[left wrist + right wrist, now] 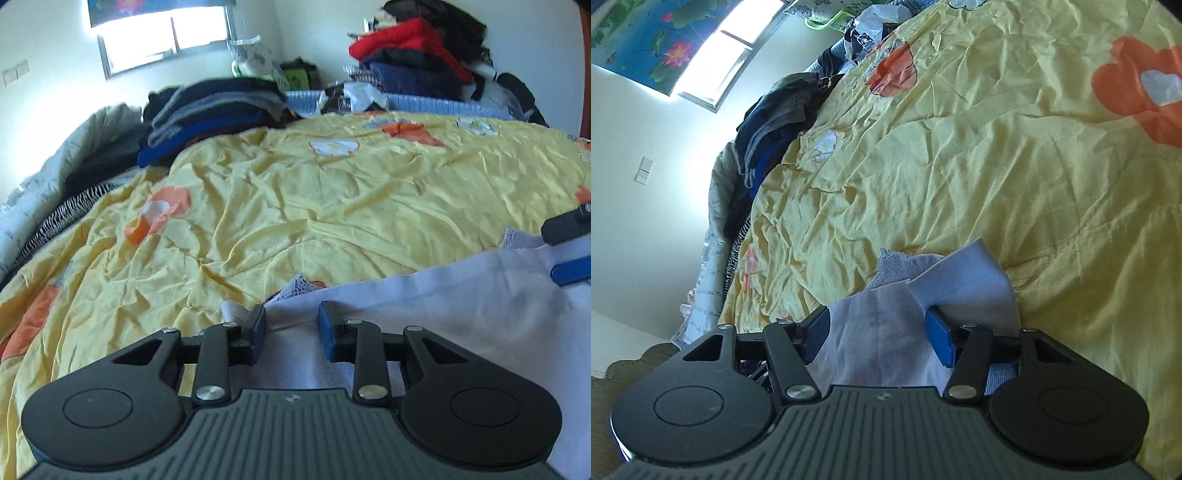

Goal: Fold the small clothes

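Note:
A small pale lilac garment [461, 291] with a lace edge lies on the yellow bedspread [295, 206]. My left gripper [291, 328] is open, its blue pads astride the garment's near left edge. My right gripper [569, 247] shows at the right edge of the left wrist view, over the garment's right side. In the right wrist view the right gripper [877, 332] is open, with the garment [886, 332] bunched between its wide-apart pads and a fold draped over the right pad [940, 338].
A stack of folded dark and blue clothes [214, 110] sits at the far left of the bed. A heap of red, navy and black clothes [417, 55] stands at the far right. A grey quilt [44, 173] lines the left edge.

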Tool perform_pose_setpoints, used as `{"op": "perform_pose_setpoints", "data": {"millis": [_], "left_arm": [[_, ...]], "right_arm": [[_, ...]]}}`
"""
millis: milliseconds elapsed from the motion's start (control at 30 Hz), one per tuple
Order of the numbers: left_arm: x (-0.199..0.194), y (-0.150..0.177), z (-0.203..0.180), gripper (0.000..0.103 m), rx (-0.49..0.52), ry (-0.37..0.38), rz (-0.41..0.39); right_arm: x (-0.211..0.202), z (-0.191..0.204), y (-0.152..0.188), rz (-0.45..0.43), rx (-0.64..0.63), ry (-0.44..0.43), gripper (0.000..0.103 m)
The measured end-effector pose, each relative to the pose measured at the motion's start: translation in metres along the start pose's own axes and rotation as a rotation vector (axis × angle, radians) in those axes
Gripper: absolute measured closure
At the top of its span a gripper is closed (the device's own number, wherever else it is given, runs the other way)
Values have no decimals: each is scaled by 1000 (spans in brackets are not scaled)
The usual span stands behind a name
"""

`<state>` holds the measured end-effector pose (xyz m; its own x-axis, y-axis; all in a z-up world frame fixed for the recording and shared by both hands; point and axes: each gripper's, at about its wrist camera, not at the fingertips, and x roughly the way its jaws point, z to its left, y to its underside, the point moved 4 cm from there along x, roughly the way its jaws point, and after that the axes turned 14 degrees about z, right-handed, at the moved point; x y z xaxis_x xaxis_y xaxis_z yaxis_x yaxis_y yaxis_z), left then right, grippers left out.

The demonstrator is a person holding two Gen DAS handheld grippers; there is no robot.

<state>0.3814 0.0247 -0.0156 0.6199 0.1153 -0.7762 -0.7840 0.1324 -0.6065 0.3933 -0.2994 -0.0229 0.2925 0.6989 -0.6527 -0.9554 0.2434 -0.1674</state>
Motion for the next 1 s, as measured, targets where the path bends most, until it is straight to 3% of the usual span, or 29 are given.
{"op": "perform_pose_setpoints", "data": {"millis": [133,200,233,300,333,433,533,700,767,800,833,900,967,1000], "left_arm": [[-11,1,-10,73,44,-70,5],[-28,5,-9,71,32,-69,20],[-39,10,-8,67,22,-59,17],[-60,22,-6,50,-21,-39,1],[-67,29,-6,36,-36,-24,3],[-71,45,-13,32,-51,19,51],[-60,56,-18,31,-74,38,82],[-56,64,-18,29,-95,39,41],[-56,67,-18,28,-96,38,19],[-56,69,-19,28,-98,36,11],[-57,70,-20,28,-97,32,2],[-57,71,-20,28,-100,29,-5],[-57,70,-19,28,-102,34,-4],[-57,70,-19,28,-102,36,-4]], "right_arm": [[-9,2,3,-19,50,7,43],[-24,13,18,-56,28,-2,42],[-34,19,31,-72,-4,-38,41],[-50,28,64,-61,-52,-127,33],[-55,29,82,-44,-72,-148,33],[-59,25,125,-32,-102,-107,33],[-50,12,144,-27,-117,-20,36],[-43,-19,146,-45,-70,-52,67],[-43,-29,145,-39,-39,-61,84],[-43,-33,145,-33,-13,-65,86],[-45,-35,145,-25,17,-69,86],[-53,-28,151,-33,34,-55,72],[-63,-9,163,-69,-23,-51,55],[-65,0,168,-74,-64,-53,53]]}}
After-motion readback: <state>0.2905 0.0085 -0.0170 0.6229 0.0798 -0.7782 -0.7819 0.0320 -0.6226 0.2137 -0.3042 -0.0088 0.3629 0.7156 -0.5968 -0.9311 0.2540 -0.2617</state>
